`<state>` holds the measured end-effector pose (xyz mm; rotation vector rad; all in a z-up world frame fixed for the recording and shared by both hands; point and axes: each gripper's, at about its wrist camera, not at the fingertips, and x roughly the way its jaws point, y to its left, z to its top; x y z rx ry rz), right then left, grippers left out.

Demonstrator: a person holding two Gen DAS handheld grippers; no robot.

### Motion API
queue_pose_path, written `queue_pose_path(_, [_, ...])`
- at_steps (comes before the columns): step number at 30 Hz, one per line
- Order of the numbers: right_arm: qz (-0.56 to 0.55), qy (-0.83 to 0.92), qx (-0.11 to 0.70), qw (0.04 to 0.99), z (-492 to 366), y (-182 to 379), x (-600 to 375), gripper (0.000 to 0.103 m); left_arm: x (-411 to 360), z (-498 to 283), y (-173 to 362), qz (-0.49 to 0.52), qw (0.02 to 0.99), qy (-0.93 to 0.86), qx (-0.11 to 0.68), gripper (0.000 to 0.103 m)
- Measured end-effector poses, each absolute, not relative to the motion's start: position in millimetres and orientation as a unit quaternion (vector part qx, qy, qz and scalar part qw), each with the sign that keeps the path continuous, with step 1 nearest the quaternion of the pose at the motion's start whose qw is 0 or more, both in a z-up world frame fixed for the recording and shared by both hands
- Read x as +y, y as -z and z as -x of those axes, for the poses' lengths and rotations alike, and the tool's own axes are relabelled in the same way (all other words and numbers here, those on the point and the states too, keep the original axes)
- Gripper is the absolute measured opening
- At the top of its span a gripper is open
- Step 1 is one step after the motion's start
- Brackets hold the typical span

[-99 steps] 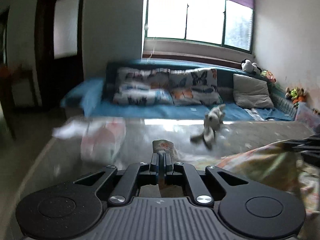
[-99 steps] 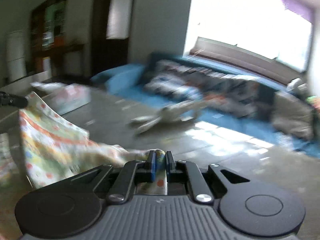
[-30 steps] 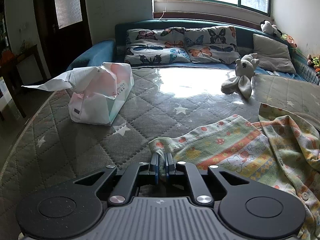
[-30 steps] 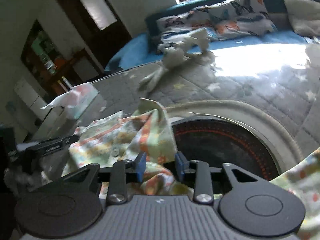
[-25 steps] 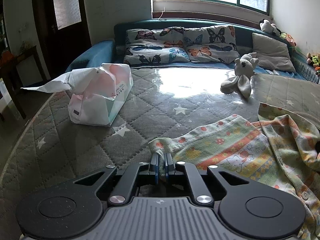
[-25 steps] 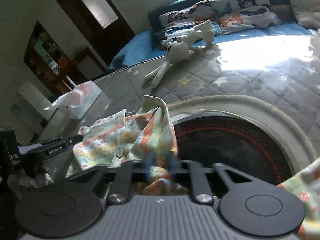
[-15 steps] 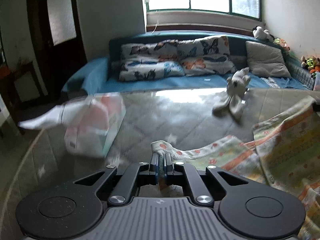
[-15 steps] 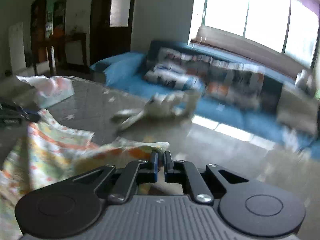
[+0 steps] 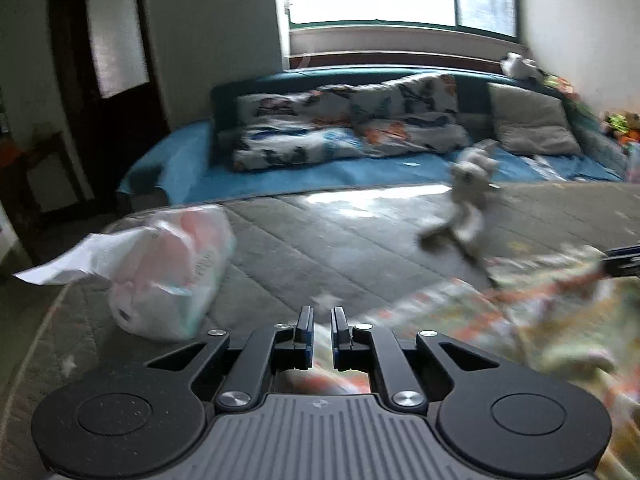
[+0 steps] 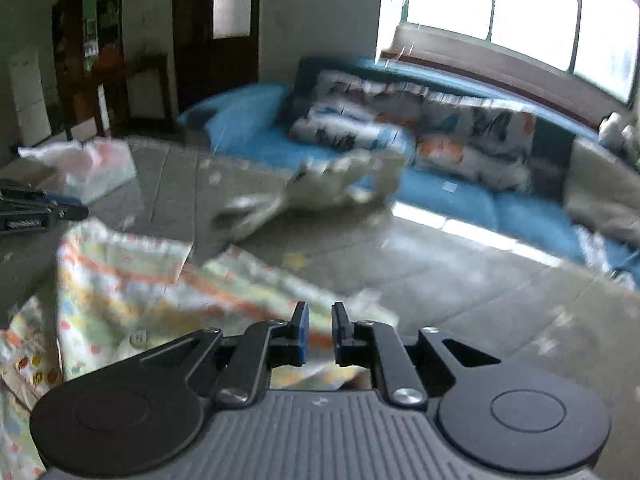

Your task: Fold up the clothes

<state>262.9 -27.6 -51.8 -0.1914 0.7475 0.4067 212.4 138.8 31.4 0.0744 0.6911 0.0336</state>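
Though motion blurs the left wrist view, the left gripper [image 9: 320, 316] plainly shows a narrow gap, with bare table [image 9: 320, 240] visible between its tips. Patterned cloth shows low in that gap, but the pads do not seem to pinch it. The garment [image 9: 540, 320] lies on the table from about 5 o'clock out toward 3 o'clock of this gripper, and it ends close to the right gripper [image 9: 624, 258] at the frame's edge. A tissue pack [image 9: 172, 272] sits at 10 o'clock and a plush toy [image 9: 468, 208] at 1 o'clock, both clear of the cloth.

From the right wrist, the right gripper [image 10: 319, 312] is opening its jaws. Striped cloth crosses behind the slim gap and nothing is clamped. The garment [image 10: 160, 280] spreads away toward 9 o'clock, and its far corner rises just beside the left gripper [image 10: 82, 210].

The garment's long axis runs from one gripper to the other, so each sits at one end. Its bulk lies nearer the right gripper, which looks better placed to take the next edge.
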Motion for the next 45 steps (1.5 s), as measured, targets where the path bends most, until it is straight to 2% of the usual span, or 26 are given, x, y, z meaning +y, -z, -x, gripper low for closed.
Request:
queue_pose_path(2, [0.082,-0.194,0.370,0.905,-260.8,56.6,-29.8,0.011,127.5,-197.1,-32.2,-0.039,0.937,0.017,0.346,0.010])
queue_pose_path(4, [0.070,-0.193,0.373,0.905,-255.8,57.1,-34.6,0.020,114.6,-177.8,-33.3,-0.047,0.934,0.051,0.349,0.011])
queue_pose_path(6, [0.055,-0.189,0.367,0.909,-243.0,49.7,-48.7,0.024,101.8,-157.7,-33.0,-0.053,0.930,0.082,0.354,0.016])
queue_pose_path(12, [0.060,-0.112,0.383,0.915,-203.2,45.5,-108.6,0.026,68.0,-93.1,-29.0,-0.064,0.919,0.149,0.359,0.026])
queue_pose_path(15, [0.061,-0.060,0.383,0.920,-173.3,50.0,-151.6,0.040,57.8,-62.2,-28.0,-0.060,0.915,0.172,0.361,0.030])
queue_pose_path(22, [0.003,0.022,0.377,0.926,-128.3,59.8,-225.5,0.041,42.8,-16.5,-22.7,-0.070,0.913,0.193,0.353,0.030])
queue_pose_path(28, [-0.056,0.010,0.364,0.930,-127.9,64.9,-241.2,0.041,40.7,-6.5,-12.2,-0.066,0.911,0.188,0.361,0.029])
queue_pose_path(30, [-0.057,0.010,0.368,0.928,-132.3,69.5,-238.2,0.040,41.7,-4.1,-9.8,-0.062,0.910,0.191,0.362,0.029])
queue_pose_path(32, [-0.056,0.012,0.364,0.930,-131.7,72.2,-237.0,0.035,42.6,-2.9,-7.4,-0.058,0.909,0.194,0.363,0.028])
queue_pose_path(33, [-0.057,0.011,0.361,0.931,-129.8,72.0,-235.9,0.025,42.6,-2.5,-6.6,-0.057,0.909,0.194,0.364,0.028])
queue_pose_path(34, [-0.061,0.011,0.359,0.931,-127.2,71.0,-234.7,0.009,42.3,-1.5,-6.2,-0.059,0.909,0.197,0.362,0.026])
queue_pose_path(35, [-0.062,0.015,0.357,0.932,-124.1,69.6,-233.2,0.007,42.1,-1.1,-6.1,-0.060,0.909,0.202,0.361,0.022])
queue_pose_path(45, [-0.026,0.088,0.329,0.940,-58.8,48.2,-252.7,0.007,51.8,1.7,-5.4,-0.060,0.888,0.262,0.374,0.019])
